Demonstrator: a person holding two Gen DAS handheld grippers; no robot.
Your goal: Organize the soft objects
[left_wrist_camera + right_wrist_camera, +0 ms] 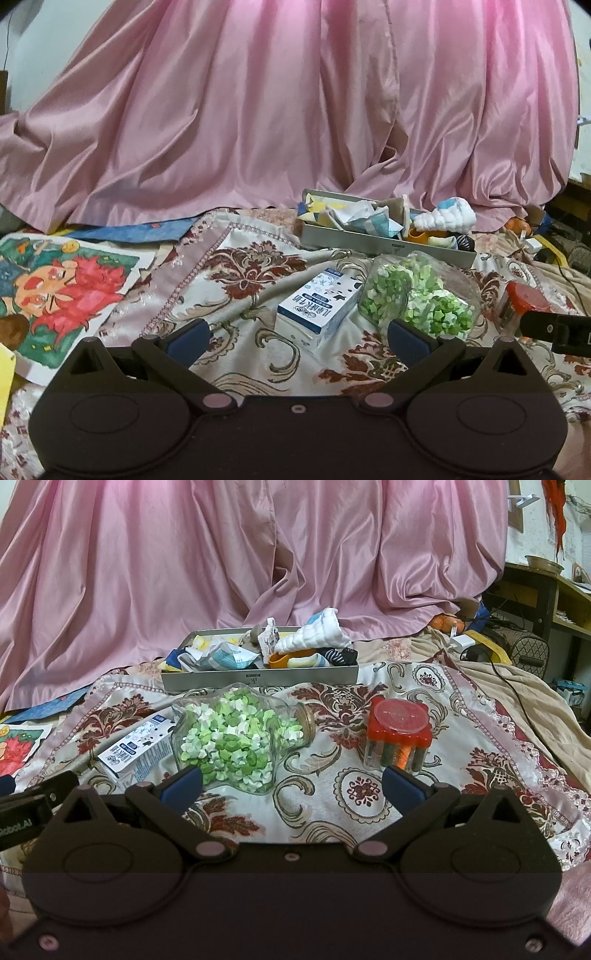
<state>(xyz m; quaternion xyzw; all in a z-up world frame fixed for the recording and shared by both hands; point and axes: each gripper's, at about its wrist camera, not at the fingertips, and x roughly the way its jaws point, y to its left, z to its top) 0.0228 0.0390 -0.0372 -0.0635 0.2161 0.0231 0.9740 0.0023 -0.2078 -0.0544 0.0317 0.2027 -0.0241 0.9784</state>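
Looks mostly done: socks and cloths (236, 657) already heaped in the grey box (258, 681). My left gripper (297, 334) and right gripper (291, 786) both spread, empty.

socks (236, 657) heaped in grey tray (258, 681)

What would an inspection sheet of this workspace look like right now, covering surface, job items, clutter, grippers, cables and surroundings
Surface: patterned floral cloth, wrinkled.
Job's things: grey tray at the back, heaped with socks and a rolled white cloth.
Clutter: glass jar of green paper stars on its side; milk carton lying beside it; red-lidded clear container upright; a painting at the left.
Grippers: left gripper and right gripper both open, holding nothing.
Cables: black cable running across the beige blanket at the right.
Surroundings: pink curtain behind; shelving far right.
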